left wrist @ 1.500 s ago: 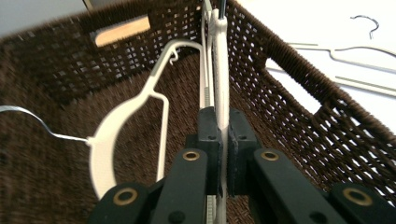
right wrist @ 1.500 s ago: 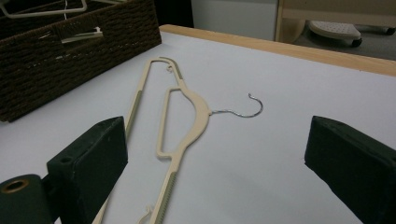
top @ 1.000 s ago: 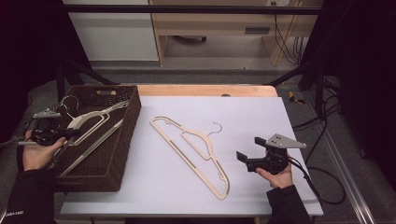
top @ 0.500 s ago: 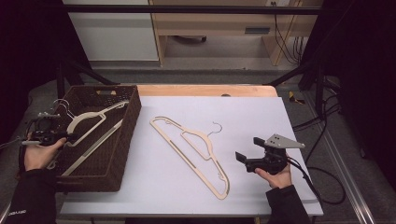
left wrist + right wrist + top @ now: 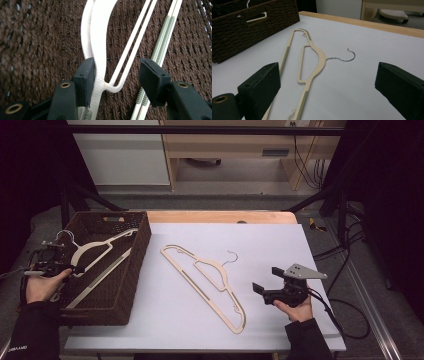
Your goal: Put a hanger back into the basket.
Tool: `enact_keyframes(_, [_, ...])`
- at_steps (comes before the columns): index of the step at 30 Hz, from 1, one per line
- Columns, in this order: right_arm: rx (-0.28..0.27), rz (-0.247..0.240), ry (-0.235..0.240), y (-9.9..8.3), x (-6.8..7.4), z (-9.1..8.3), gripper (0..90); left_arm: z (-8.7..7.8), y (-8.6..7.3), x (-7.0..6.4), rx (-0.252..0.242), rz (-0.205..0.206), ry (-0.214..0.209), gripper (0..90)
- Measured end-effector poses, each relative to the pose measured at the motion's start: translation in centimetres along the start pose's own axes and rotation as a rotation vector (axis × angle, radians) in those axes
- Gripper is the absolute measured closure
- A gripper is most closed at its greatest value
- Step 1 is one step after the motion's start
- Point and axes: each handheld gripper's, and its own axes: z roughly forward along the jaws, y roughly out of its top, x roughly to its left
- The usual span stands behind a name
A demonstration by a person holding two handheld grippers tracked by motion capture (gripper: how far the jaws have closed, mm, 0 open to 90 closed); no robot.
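While the white table [image 5: 165, 320] spans the frame's middle, the brown wicker basket [image 5: 132, 270] sits at left, holding a cream hanger [image 5: 92, 251]. Your left gripper [image 5: 62, 268], far left, has jaws spread around that hanger's shoulder, one jaw touching. Second hanger [image 5: 207, 282] lies flat at centre. Your right gripper [image 5: 260, 290], lower right, gapes wide, holding nothing.
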Motion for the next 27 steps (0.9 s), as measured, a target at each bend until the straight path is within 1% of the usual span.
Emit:
enact_keyframes(2, [-0.001,0.002,-0.002,0.0,0.0,-0.1,6.7,-0.6,0.0,0.0,-0.042,-0.005,-0.015,43.1])
enact_keyframes(5, [-0.004,0.0,0.002,0.1,-0.1,-0.2,6.8,-1.8,0.0,-0.3,-0.123,-0.004,-0.019,39.7])
enact_keyframes(6, [-0.005,0.0,0.001,0.1,-0.1,-0.2,6.8,-2.2,0.1,-0.4,-0.139,-0.004,-0.019,37.9])
enact_keyframes(7, [-0.007,0.009,-0.003,0.1,0.0,-0.2,6.8,-2.8,0.1,-0.6,-0.181,0.003,-0.02,36.0])
enact_keyframes(8, [-0.01,0.006,-0.004,0.1,-0.1,-0.3,6.8,-3.5,0.0,-0.8,-0.233,0.001,-0.034,34.7])
enact_keyframes(9, [-0.014,0.01,-0.005,0.2,-0.1,-0.4,7.0,-3.9,0.0,-1.0,-0.255,0.006,-0.042,33.3])
enact_keyframes(10, [-0.017,0.013,-0.009,0.2,-0.1,-0.4,7.0,-4.5,-0.1,-1.4,-0.301,0.015,-0.057,32.2])
enact_keyframes(11, [-0.019,0.01,-0.006,0.2,-0.1,-0.5,7.1,-5.0,-0.1,-1.9,-0.33,0.022,-0.075,30.9])
enact_keyframes(12, [-0.021,0.017,-0.009,0.3,-0.1,-0.6,7.2,-5.3,-0.2,-2.2,-0.347,0.036,-0.086,29.7])
enact_keyframes(13, [-0.023,0.017,-0.008,0.3,-0.1,-0.6,7.4,-5.8,-0.3,-2.8,-0.381,0.054,-0.108,28.8])
enact_keyframes(14, [-0.027,0.023,-0.011,0.3,-0.1,-0.6,7.6,-6.1,-0.3,-3.2,-0.396,0.064,-0.129,27.0])
enact_keyframes(16, [-0.026,0.023,-0.01,0.3,-0.1,-0.6,7.7,-6.9,-0.4,-4.4,-0.451,0.078,-0.19,24.2])
enact_keyframes(19, [-0.018,0.019,-0.008,0.3,0.0,-0.5,7.8,-7.8,-0.5,-6.5,-0.522,0.113,-0.247,19.9])
enact_keyframes(20, [-0.017,0.018,-0.007,0.3,0.0,-0.4,7.9,-8.0,-0.6,-7.3,-0.54,0.128,-0.266,18.5])
enact_keyframes(21, [-0.013,0.014,-0.004,0.2,0.0,-0.4,7.9,-8.2,-0.6,-8.0,-0.549,0.157,-0.286,18.0])
enact_keyframes(22, [-0.013,0.024,-0.003,0.2,0.1,-0.3,7.9,-8.4,-0.7,-8.8,-0.566,0.179,-0.307,17.5])
enact_keyframes(24, [-0.012,0.023,-0.001,0.2,0.2,-0.3,8.0,-8.7,-1.0,-10.4,-0.607,0.201,-0.342,15.8])
enact_keyframes(25, [-0.013,0.027,-0.001,0.3,0.3,-0.3,7.9,-8.8,-1.3,-11.6,-0.631,0.216,-0.367,14.4])
enact_keyframes(26, [-0.013,0.02,0.0,0.3,0.3,-0.3,8.0,-8.8,-1.3,-12.0,-0.637,0.222,-0.373,12.3])
enact_keyframes(27, [-0.014,0.021,0.001,0.3,0.4,-0.3,8.1,-8.8,-1.5,-12.7,-0.651,0.231,-0.38,11.5])
